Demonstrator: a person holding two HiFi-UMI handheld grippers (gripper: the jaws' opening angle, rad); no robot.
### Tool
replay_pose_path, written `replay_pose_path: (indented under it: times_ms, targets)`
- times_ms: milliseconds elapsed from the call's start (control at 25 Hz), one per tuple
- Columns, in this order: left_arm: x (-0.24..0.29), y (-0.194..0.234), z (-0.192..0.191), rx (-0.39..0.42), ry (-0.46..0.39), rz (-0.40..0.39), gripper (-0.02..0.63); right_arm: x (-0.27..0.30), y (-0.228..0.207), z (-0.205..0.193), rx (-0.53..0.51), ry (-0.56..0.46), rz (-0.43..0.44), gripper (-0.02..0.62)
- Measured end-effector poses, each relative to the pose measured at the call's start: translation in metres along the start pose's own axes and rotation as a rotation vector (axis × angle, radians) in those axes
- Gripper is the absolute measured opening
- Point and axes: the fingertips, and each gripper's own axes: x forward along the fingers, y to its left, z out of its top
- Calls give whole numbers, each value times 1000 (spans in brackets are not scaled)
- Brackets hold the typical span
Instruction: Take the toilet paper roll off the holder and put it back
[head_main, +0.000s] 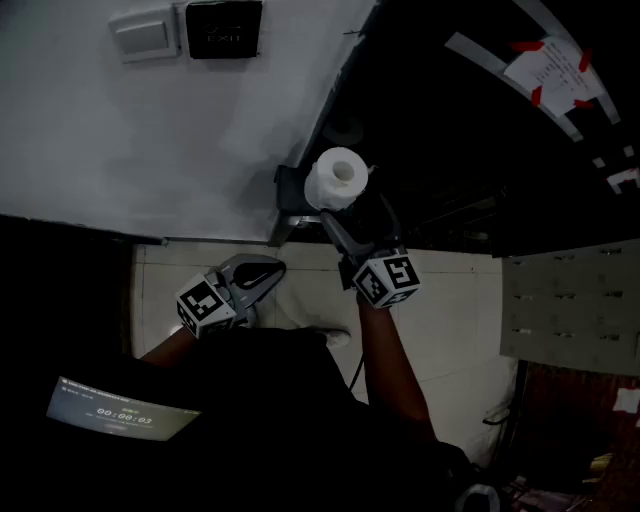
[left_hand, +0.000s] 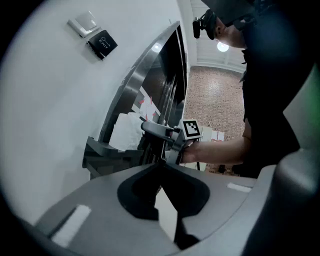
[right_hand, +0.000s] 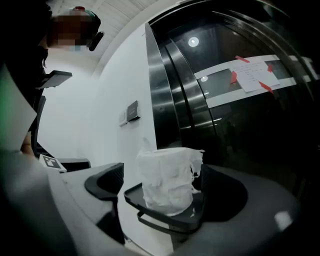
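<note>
- We see the toilet paper roll (right_hand: 167, 180) standing on end on the dark holder (right_hand: 166, 218), a small tray set where the white wall (head_main: 150, 130) meets the dark glossy door (head_main: 470, 150).
- Our right tool (head_main: 356, 218) reaches in to the roll from the near side. Its jaws are spread wide, one on each side of the roll, and the left jaw stands clear of the paper. We cannot tell whether the right jaw touches it.
- The roll's outer wraps look ragged, with a torn flap sticking out at its top right edge.
- Our left tool (head_main: 266, 272) is nearer to us and to the left, over the pale floor tiles (head_main: 450, 320) in the head view and apart from the holder. Its jaws are pressed together at the tips, with nothing between them.
- On the wall, far beyond the holder, sit a pale switch plate (head_main: 145, 32) and, just to its right, a black sign (head_main: 224, 28).
- A white note (head_main: 548, 65) is stuck to the door with red tape at the far right.
- A lit screen (head_main: 120, 410) showing a timer sits at the near left.
</note>
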Motion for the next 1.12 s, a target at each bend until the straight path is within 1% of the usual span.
replay_pose_path:
  times_ms: [40,120,280,560,640,680,760,960,1120]
  targets:
    - [-1,0,1,-1,0,0,3,6,0,3,-7,6,-1,483]
    - [-2,1,2,-3,0,0,3,18,0,8,-23,20,1,495]
    - [-3,1,6,-16,1,4,3,38,2,10,-51,56,8,495]
    - [-4,7,4,-17,-2,18,3,57,-3,-6,-115,135,-31,495]
    - [-4,10,3,-15,-4,21,3,61,-4,-6,-133,141,-50,487]
    - [-5,11,3,-17,-3,21,3,62,-4,-6,-136,141,-55,468]
    - [-5,11,5,-25,0,20,3,63,-4,-5,-137,141,-54,460]
    - [-1,13,4,-28,4,20,3,61,-2,-3,-141,140,-47,457]
    - [2,15,2,-23,6,16,3,54,-4,7,-139,119,-49,457]
